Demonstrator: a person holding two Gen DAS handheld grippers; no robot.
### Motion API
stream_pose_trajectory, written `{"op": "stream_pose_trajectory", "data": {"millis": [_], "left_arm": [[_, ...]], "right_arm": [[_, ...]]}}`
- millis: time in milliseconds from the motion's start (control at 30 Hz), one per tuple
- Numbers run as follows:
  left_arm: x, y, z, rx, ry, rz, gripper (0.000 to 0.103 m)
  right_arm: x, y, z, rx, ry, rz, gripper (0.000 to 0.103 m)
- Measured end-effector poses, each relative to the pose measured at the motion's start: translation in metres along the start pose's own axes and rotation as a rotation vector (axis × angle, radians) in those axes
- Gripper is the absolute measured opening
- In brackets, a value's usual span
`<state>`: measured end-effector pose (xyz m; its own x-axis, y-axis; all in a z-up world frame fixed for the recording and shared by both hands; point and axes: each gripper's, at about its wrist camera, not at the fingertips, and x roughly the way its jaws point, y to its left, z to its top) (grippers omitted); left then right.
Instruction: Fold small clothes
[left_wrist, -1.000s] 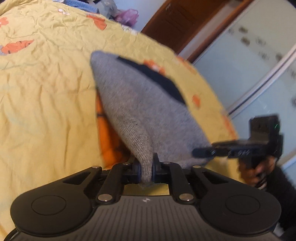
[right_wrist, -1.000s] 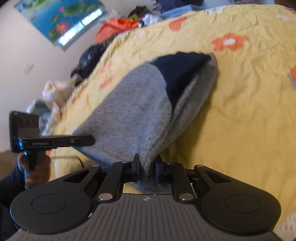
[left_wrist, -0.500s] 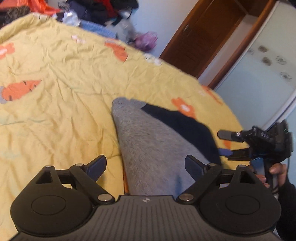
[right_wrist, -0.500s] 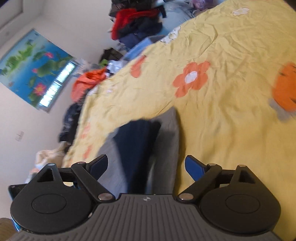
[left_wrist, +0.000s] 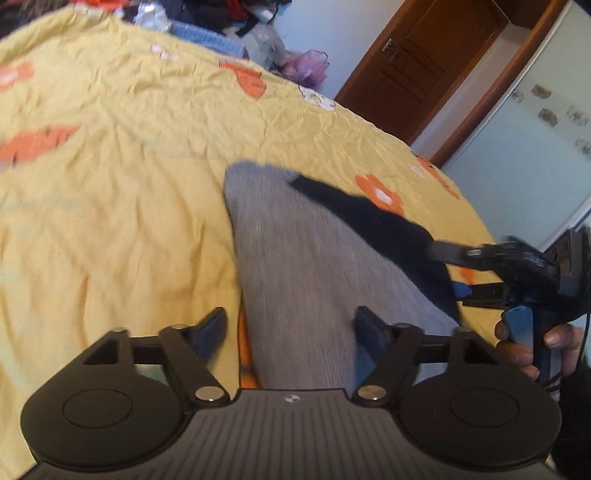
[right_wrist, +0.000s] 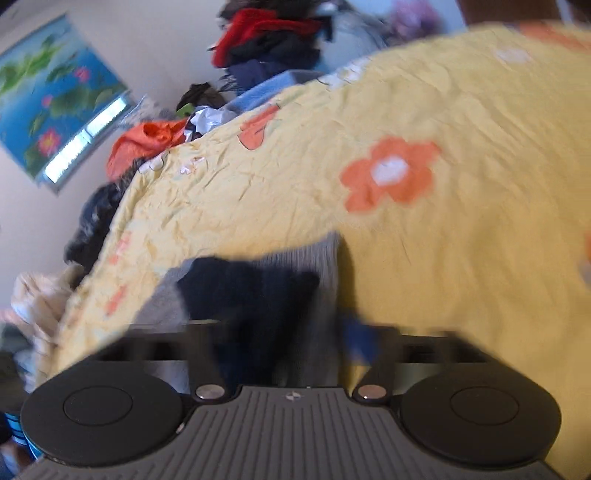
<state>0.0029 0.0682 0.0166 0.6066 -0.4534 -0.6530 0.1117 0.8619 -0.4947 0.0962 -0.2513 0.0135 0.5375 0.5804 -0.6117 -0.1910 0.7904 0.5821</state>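
we've got both grippers, left (left_wrist: 290, 326) and right (right_wrist: 280, 339), wide apart, holding nothing, grey garment (left_wrist: 314, 280) lying at 12 o'clock between them

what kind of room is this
Most likely a bedroom in a home. The work surface is a bed under a yellow flowered bedspread, loose clothes are heaped beyond its far edge, and a wooden door stands behind.

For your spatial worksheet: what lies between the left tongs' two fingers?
Left wrist view: the grey garment on the yellow bedspread; the left tongs are open.
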Motion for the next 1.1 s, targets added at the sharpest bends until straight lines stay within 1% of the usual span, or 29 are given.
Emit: {"op": "stream_pose_trajectory", "data": {"millis": [33, 67, 100, 133, 167, 200, 233, 267, 300, 333, 367, 467, 567, 600, 667, 700, 733, 767, 800, 833, 867, 900, 933, 1000, 1033, 1100], "left_arm": [[-0.007, 0.004, -0.009, -0.02, 0.014, -0.035, 0.08], [-0.014, 0.008, -0.018, -0.038, 0.022, -0.069, 0.08], [-0.02, 0.011, -0.025, -0.057, 0.031, -0.099, 0.08], [-0.023, 0.014, -0.03, -0.088, 0.044, -0.133, 0.08], [-0.023, 0.015, -0.034, -0.126, 0.057, -0.175, 0.079], [-0.02, 0.017, -0.035, -0.165, 0.085, -0.222, 0.079], [-0.015, 0.018, -0.037, -0.196, 0.107, -0.258, 0.078], [-0.013, 0.016, -0.039, -0.206, 0.109, -0.272, 0.078], [-0.009, 0.011, -0.039, -0.187, 0.122, -0.265, 0.063], [-0.005, 0.005, -0.04, -0.158, 0.143, -0.226, 0.031], [-0.001, 0.0, -0.04, -0.132, 0.165, -0.176, 0.019], [-0.009, -0.008, -0.042, -0.091, 0.181, -0.133, 0.017], [-0.016, -0.012, -0.048, -0.016, 0.181, -0.085, 0.017], [-0.016, -0.01, -0.05, 0.005, 0.161, -0.087, 0.018], [-0.019, -0.01, -0.055, 0.026, 0.132, -0.088, 0.018], [-0.023, -0.012, -0.055, 0.025, 0.128, -0.073, 0.024], [-0.035, -0.012, -0.055, 0.025, 0.11, -0.037, 0.033], [-0.048, -0.018, -0.058, 0.051, 0.06, 0.009, 0.037], [-0.063, -0.025, -0.064, 0.107, -0.011, 0.058, 0.052], [-0.078, -0.034, -0.071, 0.179, -0.096, 0.122, 0.076], [-0.088, -0.043, -0.08, 0.243, -0.172, 0.182, 0.085], [-0.095, -0.051, -0.09, 0.291, -0.228, 0.219, 0.088], [-0.096, -0.057, -0.1, 0.31, -0.252, 0.241, 0.088], [-0.088, -0.061, -0.116, 0.29, -0.224, 0.235, 0.088], [-0.081, -0.063, -0.124, 0.278, -0.203, 0.242, 0.088], [-0.063, -0.065, -0.137, 0.281, -0.154, 0.304, 0.088]], "right_arm": [[-0.015, -0.004, -0.009, 0.022, -0.004, 0.056, 0.097], [-0.027, -0.006, -0.019, 0.027, 0.014, 0.104, 0.095], [-0.037, -0.007, -0.029, 0.023, 0.057, 0.129, 0.09], [-0.045, -0.008, -0.04, 0.017, 0.097, 0.136, 0.086], [-0.05, -0.009, -0.051, 0.015, 0.127, 0.144, 0.085], [-0.053, -0.01, -0.061, 0.02, 0.162, 0.152, 0.082], [-0.056, -0.008, -0.07, 0.006, 0.17, 0.164, 0.08], [-0.057, -0.005, -0.077, -0.01, 0.177, 0.172, 0.076], [-0.055, -0.002, -0.082, -0.017, 0.192, 0.188, 0.058], [-0.051, 0.002, -0.086, -0.021, 0.223, 0.193, 0.029], [-0.045, 0.006, -0.09, -0.043, 0.256, 0.173, 0.022], [-0.052, 0.019, -0.096, -0.143, 0.258, 0.145, 0.021], [-0.07, 0.029, -0.1, -0.22, 0.241, 0.111, 0.02], [-0.071, 0.028, -0.102, -0.233, 0.24, 0.089, 0.02], [-0.068, 0.02, -0.108, -0.189, 0.233, 0.093, 0.02], [-0.069, 0.015, -0.109, -0.149, 0.208, 0.107, 0.025], [-0.072, 0.011, -0.11, -0.099, 0.195, 0.11, 0.033], [-0.078, 0.011, -0.111, -0.063, 0.173, 0.091, 0.038], [-0.09, 0.015, -0.114, -0.065, 0.122, 0.061, 0.041], [-0.103, 0.022, -0.119, -0.096, 0.06, 0.035, 0.044], [-0.115, 0.031, -0.125, -0.13, 0.009, 0.008, 0.048], [-0.125, 0.04, -0.132, -0.155, -0.027, -0.015, 0.062], [-0.13, 0.047, -0.141, -0.165, -0.046, -0.033, 0.078], [-0.126, 0.06, -0.161, -0.196, -0.05, -0.089, 0.094], [-0.119, 0.066, -0.171, -0.228, -0.038, -0.13, 0.094], [-0.102, 0.075, -0.189, -0.29, -0.005, -0.241, 0.096]]}}
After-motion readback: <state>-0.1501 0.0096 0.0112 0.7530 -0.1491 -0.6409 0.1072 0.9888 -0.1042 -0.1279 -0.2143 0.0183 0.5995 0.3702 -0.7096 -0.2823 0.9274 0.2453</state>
